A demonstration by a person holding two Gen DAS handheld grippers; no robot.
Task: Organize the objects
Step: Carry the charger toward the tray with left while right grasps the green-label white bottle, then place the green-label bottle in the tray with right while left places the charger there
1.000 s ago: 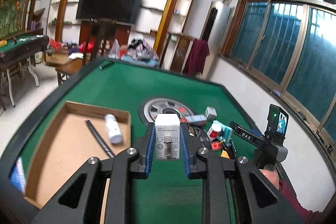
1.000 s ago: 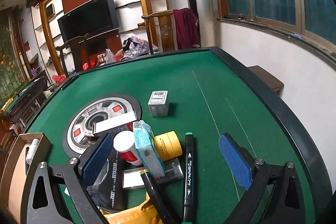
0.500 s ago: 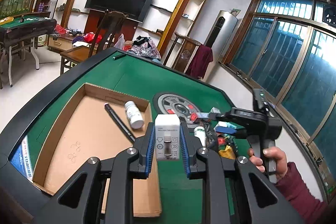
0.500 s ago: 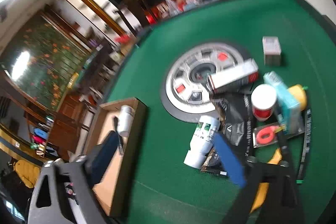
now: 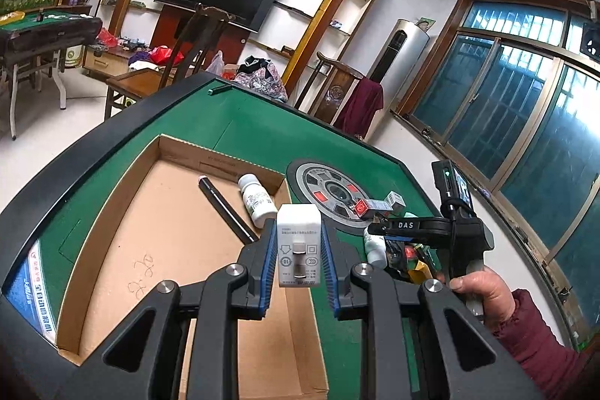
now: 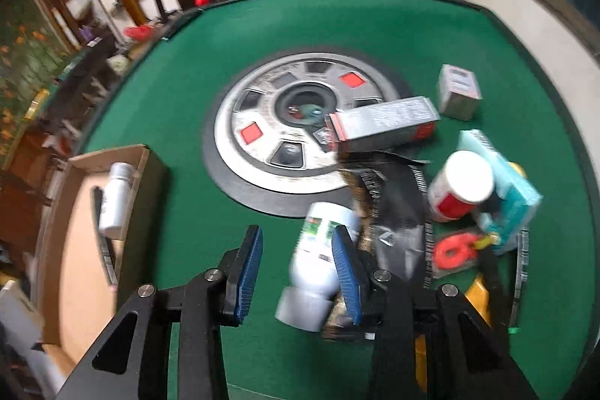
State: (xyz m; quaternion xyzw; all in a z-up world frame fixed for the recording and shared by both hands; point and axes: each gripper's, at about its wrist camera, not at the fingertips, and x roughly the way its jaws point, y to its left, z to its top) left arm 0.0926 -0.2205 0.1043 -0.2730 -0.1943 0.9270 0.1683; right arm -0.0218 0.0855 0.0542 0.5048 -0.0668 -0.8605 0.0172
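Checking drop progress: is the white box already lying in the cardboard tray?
No, the white box is clamped between the left gripper's pads above the cardboard tray.

Green felt table (image 5: 258, 134) with black rim is filling the lower half of both views. Cardboard tray (image 5: 123, 182) is sitting directly on the felt at lower left of the left wrist view, round grey hub (image 6: 296, 122) lying at frame centre in the right wrist view. Right of the hub: small grey box (image 6: 459, 92) is resting alone on the felt, long grey-red box (image 6: 382, 122) overlapping the hub edge. Lower right, white-green bottle (image 6: 318, 250) is lying on its side beside a black pouch (image 6: 399, 208); the rest of the pile is too blurred to sort.
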